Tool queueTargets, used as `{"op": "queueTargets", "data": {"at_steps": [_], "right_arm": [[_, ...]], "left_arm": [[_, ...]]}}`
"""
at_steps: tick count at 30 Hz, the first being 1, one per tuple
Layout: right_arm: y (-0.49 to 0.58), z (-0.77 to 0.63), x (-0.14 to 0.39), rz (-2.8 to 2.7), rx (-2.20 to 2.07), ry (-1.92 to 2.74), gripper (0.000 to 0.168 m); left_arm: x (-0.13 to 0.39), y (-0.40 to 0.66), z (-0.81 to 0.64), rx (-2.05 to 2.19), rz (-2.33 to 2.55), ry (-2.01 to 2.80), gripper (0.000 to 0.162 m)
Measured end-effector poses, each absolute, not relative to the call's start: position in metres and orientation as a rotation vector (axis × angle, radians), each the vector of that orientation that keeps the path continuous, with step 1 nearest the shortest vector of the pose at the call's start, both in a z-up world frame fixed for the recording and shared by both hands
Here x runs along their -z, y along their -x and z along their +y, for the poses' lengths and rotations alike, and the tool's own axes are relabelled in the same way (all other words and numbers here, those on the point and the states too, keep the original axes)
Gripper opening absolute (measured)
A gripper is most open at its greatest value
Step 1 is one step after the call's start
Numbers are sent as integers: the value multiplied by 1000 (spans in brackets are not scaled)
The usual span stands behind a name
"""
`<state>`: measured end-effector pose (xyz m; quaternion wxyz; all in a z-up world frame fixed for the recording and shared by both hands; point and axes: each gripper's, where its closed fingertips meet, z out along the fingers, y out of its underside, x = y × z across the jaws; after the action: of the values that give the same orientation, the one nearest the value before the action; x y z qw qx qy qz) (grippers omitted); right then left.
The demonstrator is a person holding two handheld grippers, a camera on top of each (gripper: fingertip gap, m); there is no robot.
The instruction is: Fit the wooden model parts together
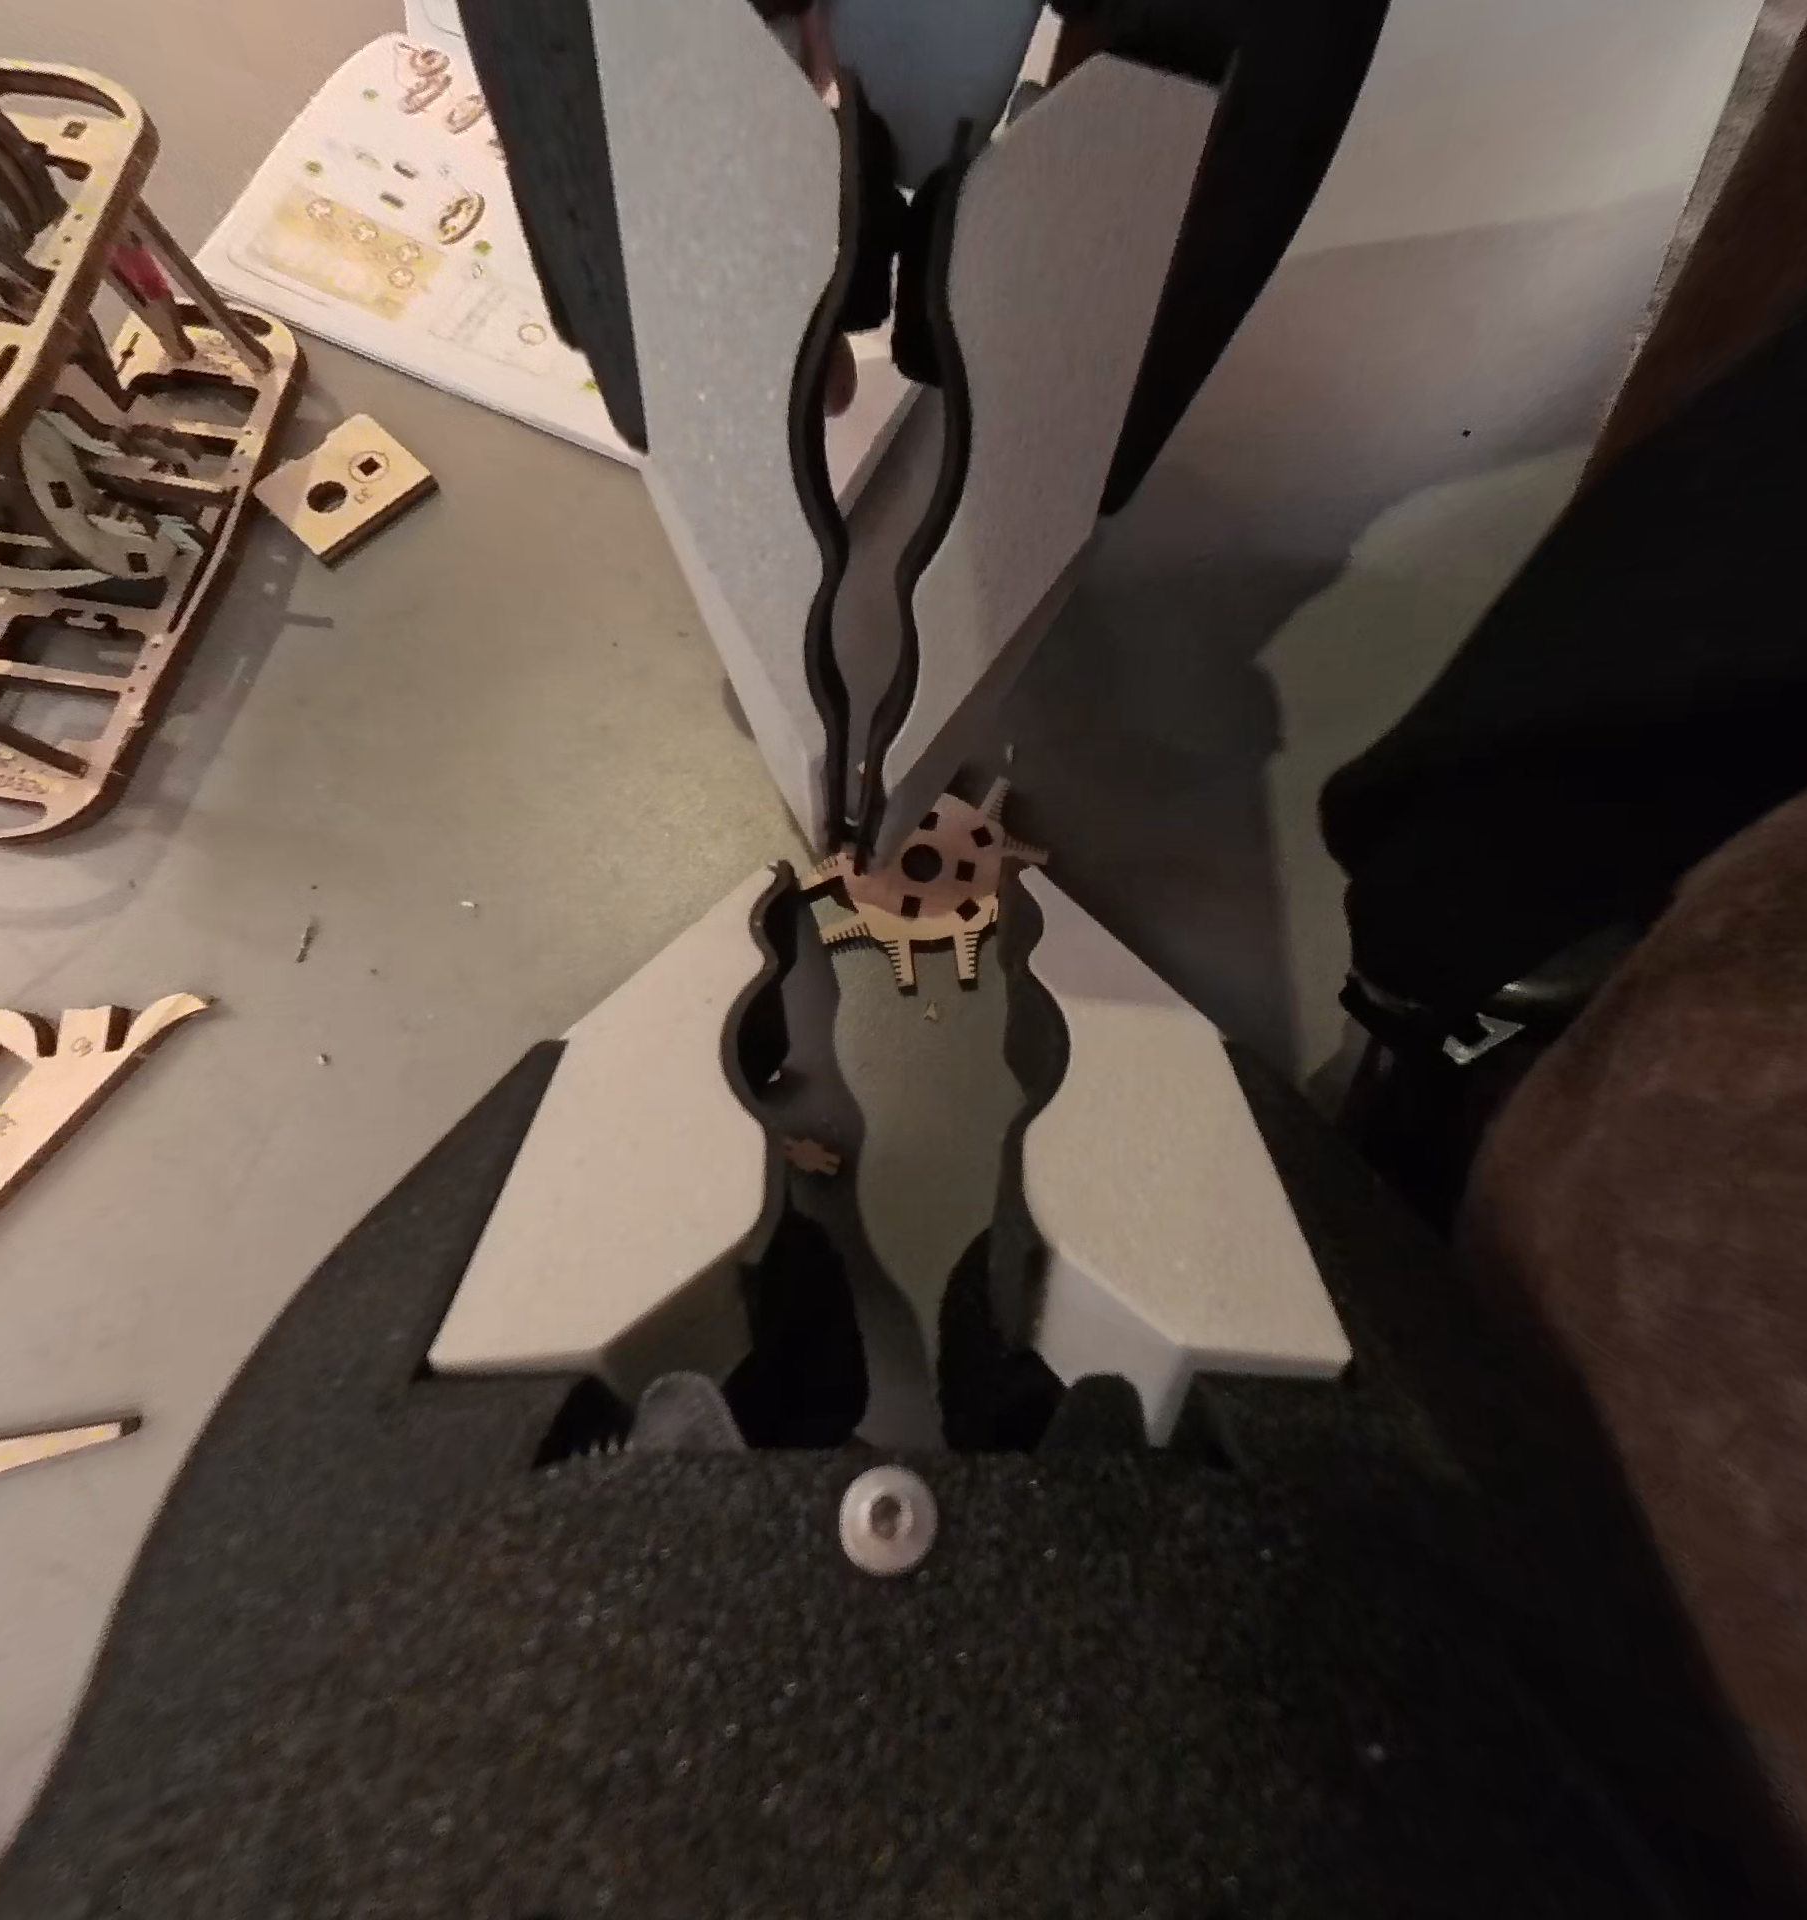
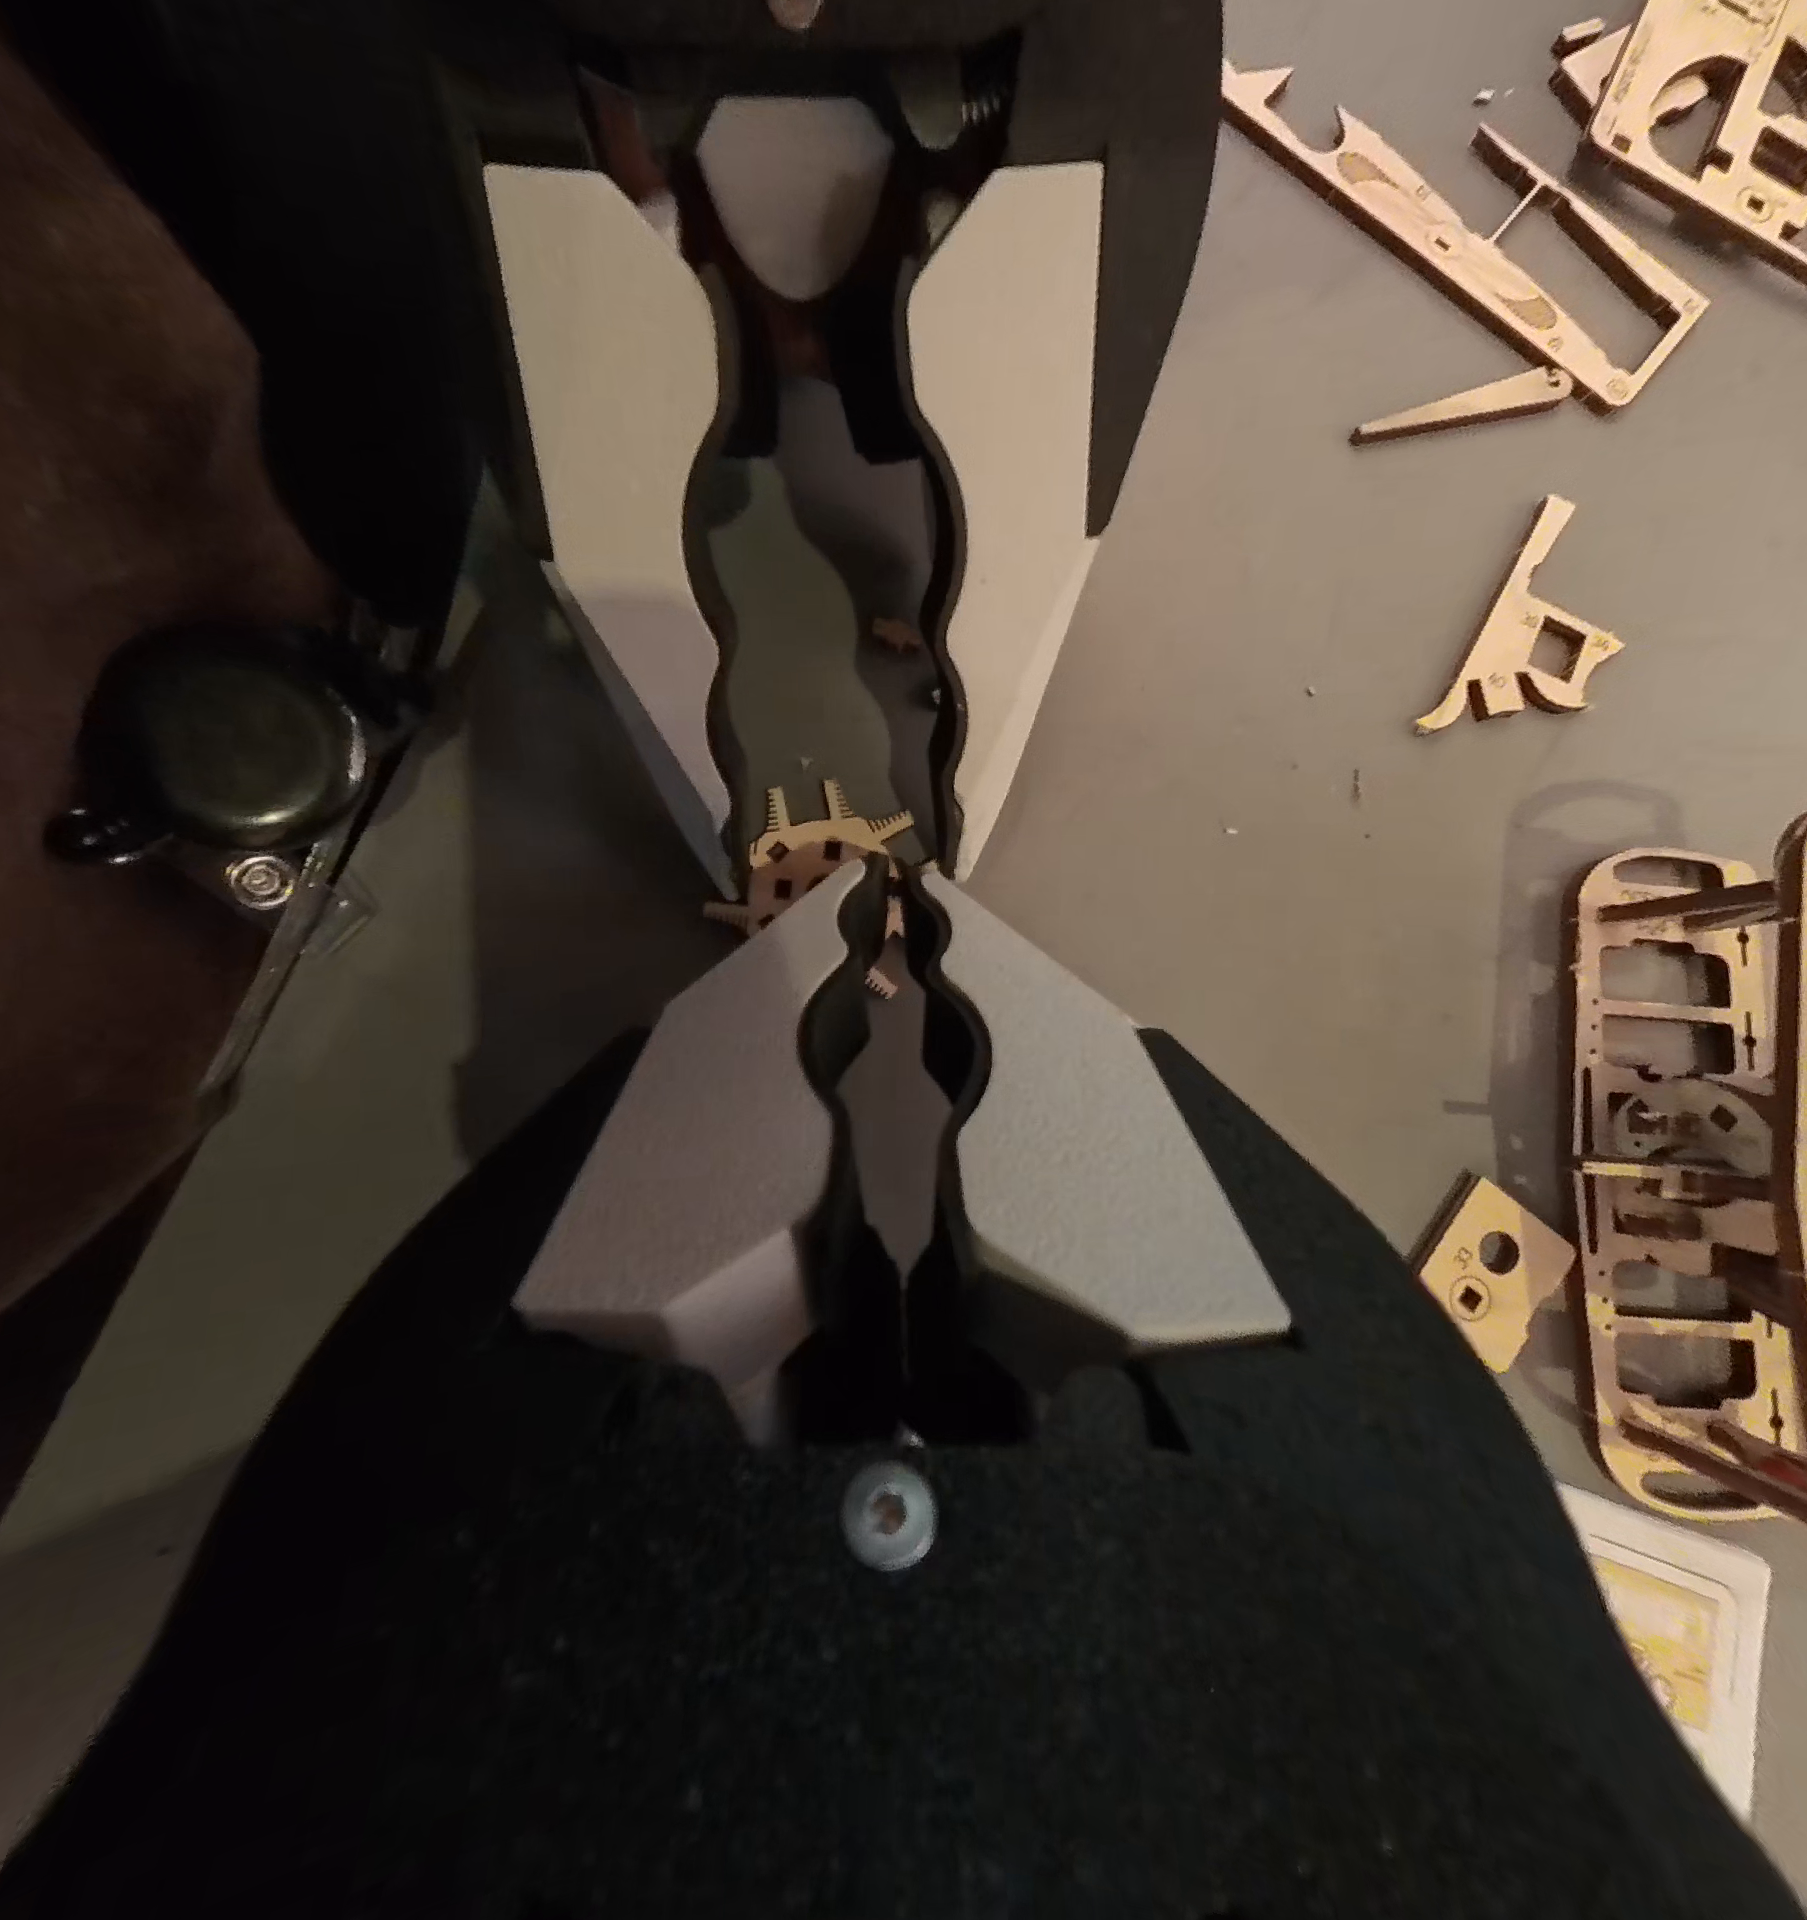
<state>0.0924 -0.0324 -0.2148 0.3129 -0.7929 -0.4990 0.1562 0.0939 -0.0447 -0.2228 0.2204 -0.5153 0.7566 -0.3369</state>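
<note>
A small round wooden gear (image 1: 946,883) with square holes and toothed arms is held just above the grey table (image 1: 463,779). My left gripper (image 1: 899,894) spans it, one grey fingertip on each side of the disc. My right gripper (image 1: 857,831) comes in from the far side and is pinched shut on one edge of the same gear. In the right wrist view the gear (image 2: 790,868) sits at the tips of my right gripper (image 2: 883,883), with a toothed arm between its black pads. The left gripper (image 2: 842,831) faces it there.
A partly built wooden model (image 1: 57,416) (image 2: 1709,1143) stands beside a square plate with holes (image 1: 348,488) (image 2: 1491,1278). Loose cut parts (image 1: 37,1081) (image 2: 1522,644), an instruction sheet (image 1: 390,239) and a tiny wooden bit (image 2: 897,634) lie about. A person's dark sleeve (image 1: 1657,1039) borders the table.
</note>
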Motion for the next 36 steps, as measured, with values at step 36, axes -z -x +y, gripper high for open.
{"op": "queueTargets", "data": {"at_steps": [36], "right_arm": [[-98, -33, 215, -1129, -391, 2005, 2]], "left_arm": [[223, -95, -47, 946, 2097, 1427, 28]]}}
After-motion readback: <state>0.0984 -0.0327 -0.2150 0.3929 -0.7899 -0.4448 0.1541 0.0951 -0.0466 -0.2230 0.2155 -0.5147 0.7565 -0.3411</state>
